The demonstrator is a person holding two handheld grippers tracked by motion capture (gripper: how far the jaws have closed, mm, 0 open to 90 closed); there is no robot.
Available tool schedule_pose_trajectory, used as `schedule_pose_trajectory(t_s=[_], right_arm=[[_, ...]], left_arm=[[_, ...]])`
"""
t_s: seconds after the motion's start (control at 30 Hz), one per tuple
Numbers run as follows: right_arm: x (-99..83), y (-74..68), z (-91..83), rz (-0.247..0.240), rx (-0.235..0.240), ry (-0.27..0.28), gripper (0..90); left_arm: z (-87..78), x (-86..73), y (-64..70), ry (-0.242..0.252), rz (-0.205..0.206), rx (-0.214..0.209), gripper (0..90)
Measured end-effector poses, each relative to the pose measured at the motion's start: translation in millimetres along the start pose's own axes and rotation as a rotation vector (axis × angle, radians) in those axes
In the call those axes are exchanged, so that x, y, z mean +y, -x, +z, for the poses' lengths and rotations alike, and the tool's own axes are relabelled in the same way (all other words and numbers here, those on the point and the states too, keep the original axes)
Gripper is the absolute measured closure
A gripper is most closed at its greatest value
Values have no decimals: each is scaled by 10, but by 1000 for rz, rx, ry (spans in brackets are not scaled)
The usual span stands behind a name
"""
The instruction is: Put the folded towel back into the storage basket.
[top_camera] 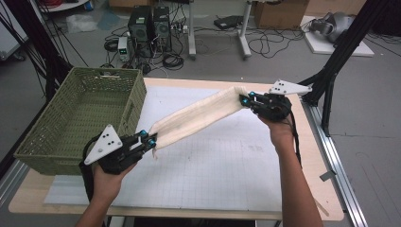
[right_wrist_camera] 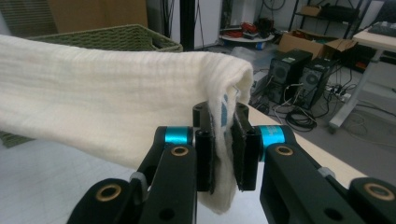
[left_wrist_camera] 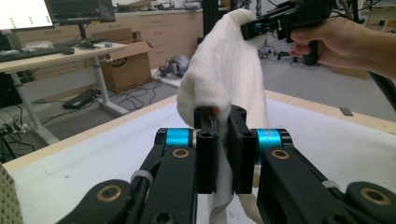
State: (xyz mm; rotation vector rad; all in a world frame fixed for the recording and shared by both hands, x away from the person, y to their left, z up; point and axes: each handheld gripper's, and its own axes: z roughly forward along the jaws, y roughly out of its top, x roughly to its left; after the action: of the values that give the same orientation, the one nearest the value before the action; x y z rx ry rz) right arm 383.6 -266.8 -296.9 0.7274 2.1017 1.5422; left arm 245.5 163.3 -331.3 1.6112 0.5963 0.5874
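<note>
I have the cream towel [top_camera: 198,116] stretched in the air above the white mat [top_camera: 213,161] — my left gripper [top_camera: 150,141] is clamped on its near end, my right gripper [top_camera: 246,100] on its far end. The green basket [top_camera: 75,118] sits just beside the left gripper.

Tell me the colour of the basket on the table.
Olive green woven basket, seen best in the high view.
</note>
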Motion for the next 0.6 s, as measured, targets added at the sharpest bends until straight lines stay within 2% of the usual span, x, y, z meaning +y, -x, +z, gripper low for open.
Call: schedule_pose_trajectory(t_s=[0.3,0.57,0.6], right_arm=[[251,-7,243,-17,6,4,811],[486,-70,600,-33,20,7,811],[486,-70,600,-33,20,7,811]], left_arm=[[-119,36,-76,22,2,35,830],[-295,49,-172,35,-9,80,831],[-295,49,-172,35,-9,80,831]])
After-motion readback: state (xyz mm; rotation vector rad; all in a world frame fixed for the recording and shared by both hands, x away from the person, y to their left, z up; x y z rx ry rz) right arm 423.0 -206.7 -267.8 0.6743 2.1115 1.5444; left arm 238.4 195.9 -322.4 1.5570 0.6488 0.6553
